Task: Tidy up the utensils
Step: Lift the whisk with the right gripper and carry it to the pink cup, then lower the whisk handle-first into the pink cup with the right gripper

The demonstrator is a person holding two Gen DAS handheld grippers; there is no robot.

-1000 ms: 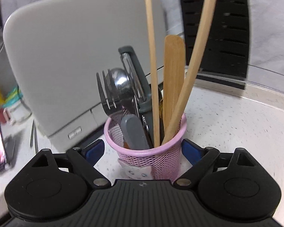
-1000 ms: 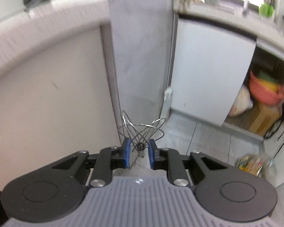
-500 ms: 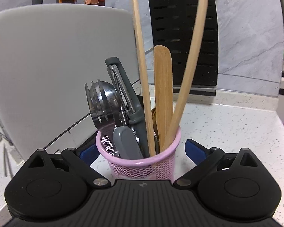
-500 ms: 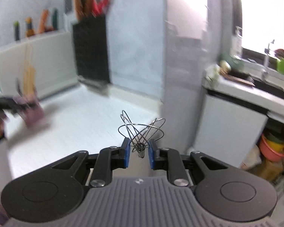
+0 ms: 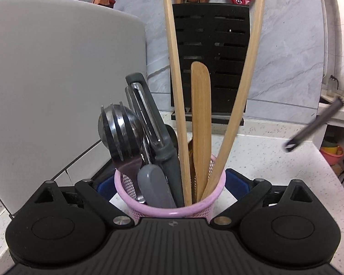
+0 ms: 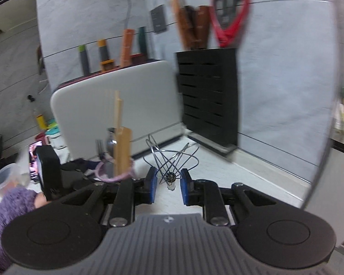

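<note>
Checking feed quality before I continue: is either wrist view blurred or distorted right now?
Left wrist view: sharp on the pink cup and utensils, fisheye bending at the edges, only the whisk streaked. Right wrist view: motion-blurred overall, knife block smeared, whisk between the pads fairly clear.

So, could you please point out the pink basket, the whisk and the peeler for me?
pink basket [image 5: 172, 212], left wrist view, on its front rim.
whisk [image 6: 170, 158], right wrist view, on the wire loops just ahead of the pads.
peeler [image 5: 149, 119], left wrist view, on its blade frame.
</note>
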